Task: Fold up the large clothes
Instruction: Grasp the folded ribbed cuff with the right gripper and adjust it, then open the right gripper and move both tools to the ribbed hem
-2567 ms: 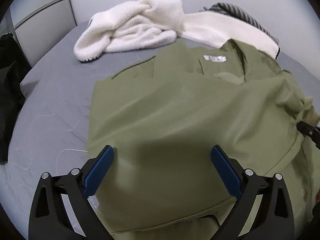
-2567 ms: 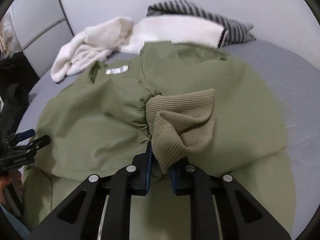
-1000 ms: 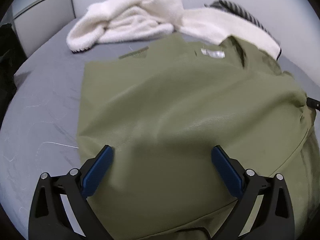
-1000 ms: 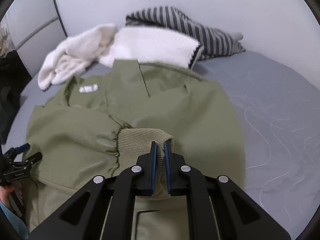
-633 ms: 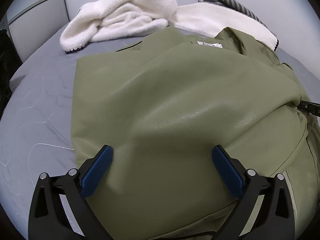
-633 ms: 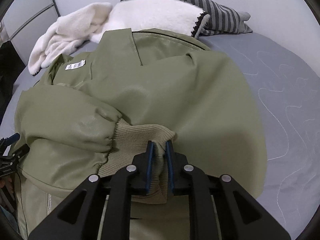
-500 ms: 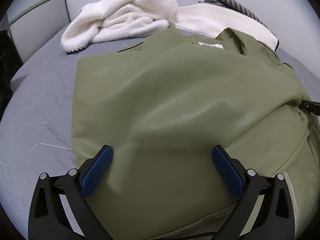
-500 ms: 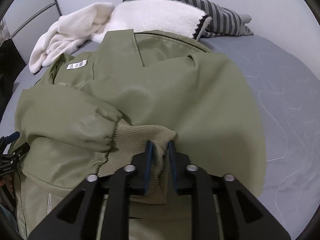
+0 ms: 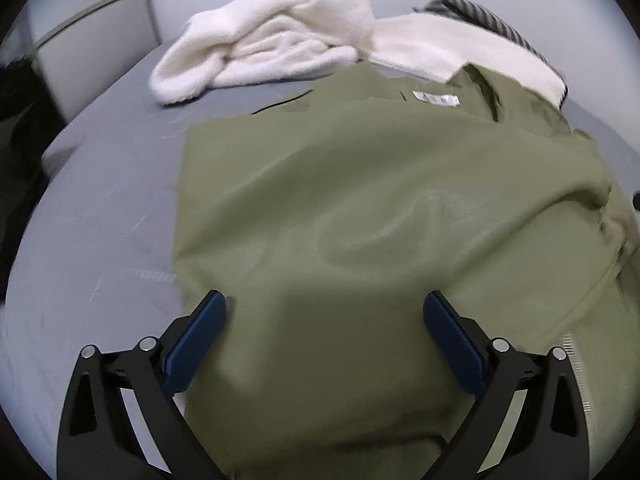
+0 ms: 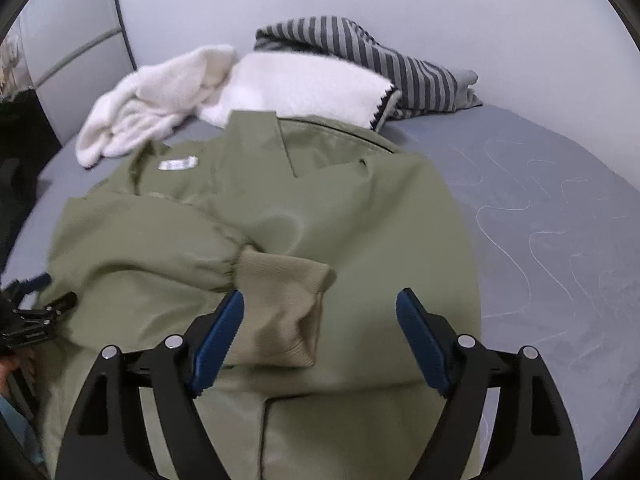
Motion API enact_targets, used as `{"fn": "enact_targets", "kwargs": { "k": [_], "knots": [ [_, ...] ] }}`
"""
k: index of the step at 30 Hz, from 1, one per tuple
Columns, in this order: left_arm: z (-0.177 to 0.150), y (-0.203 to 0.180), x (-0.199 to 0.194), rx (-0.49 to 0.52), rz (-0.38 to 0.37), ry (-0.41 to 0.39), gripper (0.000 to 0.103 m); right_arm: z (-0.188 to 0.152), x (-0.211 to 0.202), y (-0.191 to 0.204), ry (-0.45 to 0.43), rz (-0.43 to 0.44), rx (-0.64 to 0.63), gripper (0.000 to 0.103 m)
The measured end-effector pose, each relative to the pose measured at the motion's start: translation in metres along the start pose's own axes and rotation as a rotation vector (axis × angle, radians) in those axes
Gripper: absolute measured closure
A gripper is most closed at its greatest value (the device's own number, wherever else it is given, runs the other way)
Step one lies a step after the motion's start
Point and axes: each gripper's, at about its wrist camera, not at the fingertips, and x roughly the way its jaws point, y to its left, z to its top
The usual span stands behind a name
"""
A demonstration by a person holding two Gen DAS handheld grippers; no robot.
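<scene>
An olive green jacket (image 9: 360, 220) lies spread on the grey bed, also in the right wrist view (image 10: 360, 216). One sleeve is folded across its body and ends in a ribbed cuff (image 10: 284, 304) lying loose on the jacket. My right gripper (image 10: 320, 332) is open, its jaws wide on either side of the cuff. My left gripper (image 9: 324, 336) is open and empty over the jacket's left part. It also shows at the left edge of the right wrist view (image 10: 36, 312).
A white fleece garment (image 10: 256, 88) and a striped grey garment (image 10: 384, 68) lie at the bed's far end against the wall. Grey mattress (image 10: 560, 220) lies bare to the right of the jacket and to its left (image 9: 100, 220). Dark things (image 9: 16, 120) stand at the far left.
My right gripper has opened and let go of the ribbed cuff, which now lies on the jacket. My left gripper has stayed open and shifted slightly over the jacket.
</scene>
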Motion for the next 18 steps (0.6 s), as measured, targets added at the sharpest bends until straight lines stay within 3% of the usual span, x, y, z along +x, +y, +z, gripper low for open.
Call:
{"fn": "enact_targets", "kwargs": {
  "k": [3, 6, 12, 18],
  "knots": [
    [-0.007, 0.002, -0.026, -0.051, 0.007, 0.008, 0.006, -0.002, -0.022, 0.004, -0.01, 0.017, -0.01, 0.021],
    [-0.015, -0.004, -0.064, -0.028, 0.043, -0.001, 0.006, -0.009, -0.054, 0.006, -0.029, 0.03, -0.025, 0.017],
    [-0.032, -0.008, -0.133, -0.036, 0.065, -0.028, 0.006, -0.038, -0.117, 0.006, -0.062, 0.058, -0.065, 0.015],
    [-0.065, -0.002, -0.184, -0.073, 0.071, -0.012, 0.006, -0.072, -0.154, -0.01, -0.045, 0.068, -0.039, 0.013]
  ]
}}
